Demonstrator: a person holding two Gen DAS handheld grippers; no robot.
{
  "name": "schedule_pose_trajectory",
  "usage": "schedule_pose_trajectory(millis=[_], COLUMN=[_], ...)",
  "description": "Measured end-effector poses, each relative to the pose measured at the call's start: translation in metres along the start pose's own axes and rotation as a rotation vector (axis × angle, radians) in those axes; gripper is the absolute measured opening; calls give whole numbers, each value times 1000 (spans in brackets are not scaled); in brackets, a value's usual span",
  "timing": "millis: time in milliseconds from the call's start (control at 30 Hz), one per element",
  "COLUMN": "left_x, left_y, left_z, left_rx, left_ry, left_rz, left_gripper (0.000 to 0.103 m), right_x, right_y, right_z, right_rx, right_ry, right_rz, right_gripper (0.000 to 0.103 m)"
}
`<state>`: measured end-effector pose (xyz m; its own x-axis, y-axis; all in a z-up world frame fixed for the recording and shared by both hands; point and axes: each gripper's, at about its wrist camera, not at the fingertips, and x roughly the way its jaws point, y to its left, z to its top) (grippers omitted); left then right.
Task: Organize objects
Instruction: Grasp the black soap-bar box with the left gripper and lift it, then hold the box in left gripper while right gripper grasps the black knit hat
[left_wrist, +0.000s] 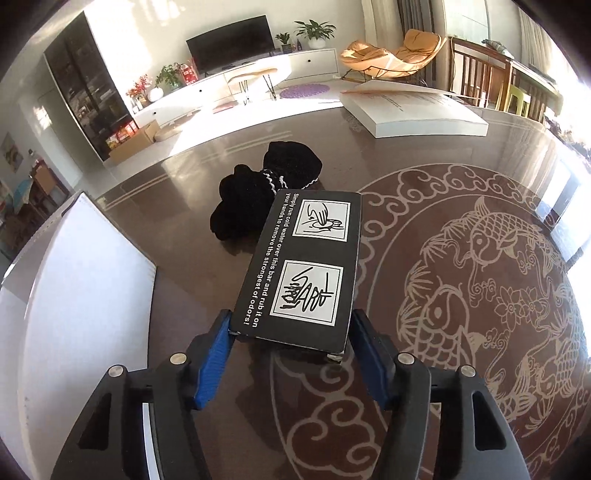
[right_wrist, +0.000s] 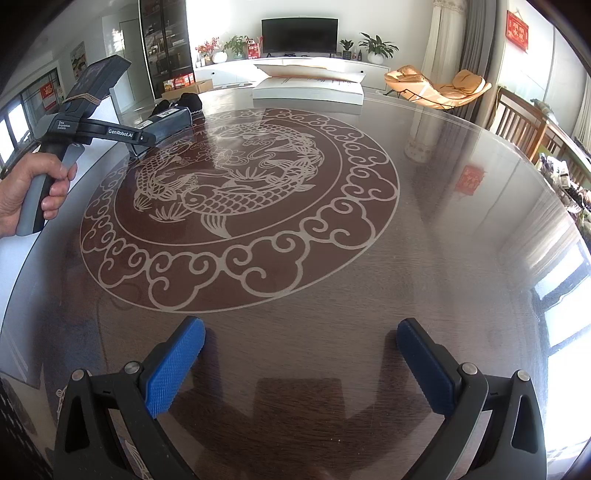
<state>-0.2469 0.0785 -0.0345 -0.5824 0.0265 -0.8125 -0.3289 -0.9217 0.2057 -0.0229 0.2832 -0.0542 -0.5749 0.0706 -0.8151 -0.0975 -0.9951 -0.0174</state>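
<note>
My left gripper (left_wrist: 290, 328) is shut on the near end of a flat black box (left_wrist: 303, 266) with white pictograms and lettering, held a little above the table. A black knitted item with a white cord (left_wrist: 258, 195) lies on the table just beyond the box. In the right wrist view the left gripper with the box (right_wrist: 168, 122) shows at the far left, held by a hand, with the black knitted item (right_wrist: 186, 101) behind it. My right gripper (right_wrist: 301, 341) is open and empty over the near part of the table.
The round dark table (right_wrist: 443, 240) has a fish medallion (right_wrist: 240, 184) under glass. A white box (left_wrist: 413, 110) sits at the far edge. A white board (left_wrist: 74, 295) stands at the left edge. Chairs (right_wrist: 517, 125) stand on the right.
</note>
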Motion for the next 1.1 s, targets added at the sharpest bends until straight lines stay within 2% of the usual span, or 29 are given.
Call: schedule_pose_trajectory(millis=[100, 233, 367, 567, 667, 733, 800, 867, 967, 1033, 1100], left_x=[-15, -32, -48, -87, -99, -98, -100, -100, -87, -75, -71], left_y=[-4, -2, -5, -13, -13, -13, -15, -19, -22, -21, -15], left_z=[-23, -48, -72, -133, -161, -164, -159, -153, -139, -132, -132], left_rx=[-35, -103, -119, -166, -210, -208, -195, -175, -157, -165, -204], left_ry=[1, 23, 41, 29, 15, 40, 18, -9, -5, 16, 4], left_rz=[41, 35, 40, 32, -19, -47, -69, -54, -31, -50, -91], left_gripper=[62, 62, 62, 62, 66, 90, 92, 93, 95, 95, 92], right_x=[0, 0, 0, 0, 0, 0, 0, 0, 1, 1, 1], right_y=[0, 0, 0, 0, 0, 0, 0, 0, 0, 0, 0], right_z=[0, 0, 0, 0, 0, 0, 0, 0, 0, 0, 0], right_rx=[0, 0, 0, 0, 0, 0, 0, 0, 0, 0, 0], right_ry=[0, 0, 0, 0, 0, 0, 0, 0, 0, 0, 0], right_rz=[0, 0, 0, 0, 0, 0, 0, 0, 0, 0, 0], right_gripper=[103, 103, 103, 103, 103, 103, 103, 103, 103, 103, 103])
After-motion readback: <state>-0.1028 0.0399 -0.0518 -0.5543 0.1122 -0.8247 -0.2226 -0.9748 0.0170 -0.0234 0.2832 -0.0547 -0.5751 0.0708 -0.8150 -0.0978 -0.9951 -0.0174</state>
